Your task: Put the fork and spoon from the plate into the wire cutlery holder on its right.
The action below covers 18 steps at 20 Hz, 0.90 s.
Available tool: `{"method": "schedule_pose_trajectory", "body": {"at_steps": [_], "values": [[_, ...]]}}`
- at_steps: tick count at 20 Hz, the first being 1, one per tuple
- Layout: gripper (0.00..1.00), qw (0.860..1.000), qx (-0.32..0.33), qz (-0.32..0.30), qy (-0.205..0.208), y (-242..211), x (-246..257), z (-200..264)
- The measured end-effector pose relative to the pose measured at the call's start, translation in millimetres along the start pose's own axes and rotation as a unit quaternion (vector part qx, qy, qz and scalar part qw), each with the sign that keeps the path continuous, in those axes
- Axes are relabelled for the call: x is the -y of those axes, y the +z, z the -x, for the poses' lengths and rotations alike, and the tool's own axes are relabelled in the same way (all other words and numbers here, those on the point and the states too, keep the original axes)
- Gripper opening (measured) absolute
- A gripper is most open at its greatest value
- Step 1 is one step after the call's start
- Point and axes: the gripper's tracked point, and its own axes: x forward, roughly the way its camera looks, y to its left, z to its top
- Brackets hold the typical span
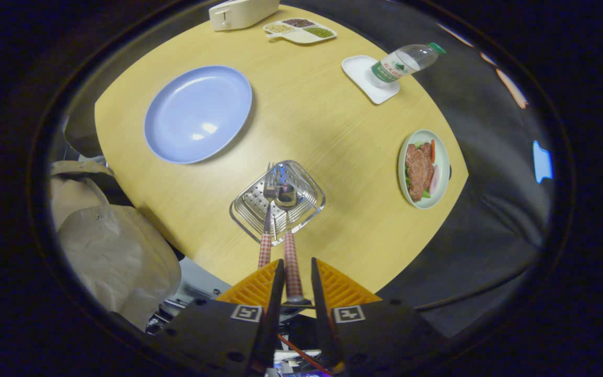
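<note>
The wire cutlery holder (pixel 301 180) stands on the yellow table (pixel 333 131), just ahead of my fingers and to the right of the blue plate (pixel 197 112), which lies bare. The fork (pixel 265 246) and the spoon (pixel 291 256), both with red-checked handles, stand in the holder with their heads down. The spoon's handle rises between my orange fingers, close to the left one, with a gap to the right one. My gripper (pixel 297 262) is narrowly open around it. The fork's handle leans just left of the left finger (pixel 259 285).
A plate of meat and vegetables (pixel 423 168) sits right of the holder near the table's edge. Beyond it a water bottle (pixel 403 63) stands on a small white tray (pixel 356 70). A divided dish (pixel 300 30) and a cream device (pixel 241 13) are at the far side. Beige cloth (pixel 113 251) lies off the table's left.
</note>
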Motion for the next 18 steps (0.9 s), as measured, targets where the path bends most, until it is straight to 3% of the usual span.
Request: {"method": "schedule_pose_trajectory", "body": {"at_steps": [4,11,15,18], "values": [[0.99,0.999,0.026,-0.034,0.005,3,2,3],[0.99,0.984,0.135,-0.117,0.001,21,1,23],[0.98,0.953,0.246,-0.178,-0.001,42,-9,43],[0.99,0.919,0.326,-0.220,-0.010,54,-15,62]]}}
